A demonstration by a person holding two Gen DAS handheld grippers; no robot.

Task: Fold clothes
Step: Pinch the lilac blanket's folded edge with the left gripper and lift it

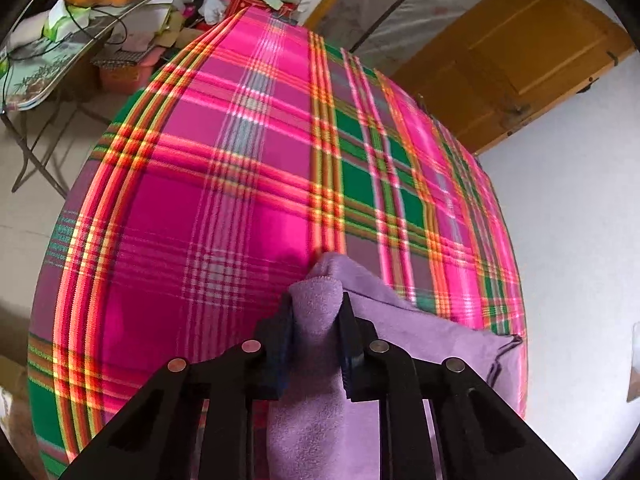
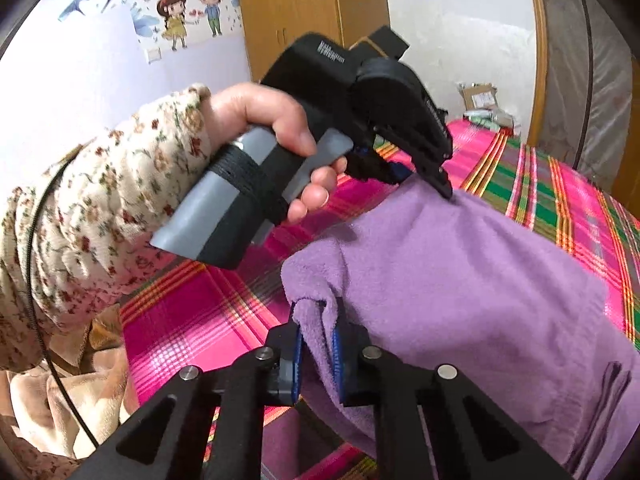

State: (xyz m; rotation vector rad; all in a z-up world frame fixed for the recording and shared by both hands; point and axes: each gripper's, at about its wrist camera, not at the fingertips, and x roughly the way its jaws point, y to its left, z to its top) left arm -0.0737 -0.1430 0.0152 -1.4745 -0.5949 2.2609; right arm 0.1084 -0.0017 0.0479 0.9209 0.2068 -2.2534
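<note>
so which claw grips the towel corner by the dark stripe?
Neither clearly: the right claw and left claw both pinch plain edges of the purple towel; the stripe hangs free.

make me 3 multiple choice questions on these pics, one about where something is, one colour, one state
1. Where does the purple cloth lie?
A. on the plaid bedspread
B. on a bare floor
C. in a basket

2. What colour fills most of the bedspread?
A. grey
B. pink
C. white

3. How does the right gripper stand?
A. open, away from the cloth
B. shut on nothing
C. shut on a fold of the cloth

Answers:
1 A, pink and green plaid shows all round the cloth.
2 B, pink squares crossed by green and orange bands.
3 C, purple fabric is pinched between its blue pads; the left gripper grips another bunch likewise.
</note>
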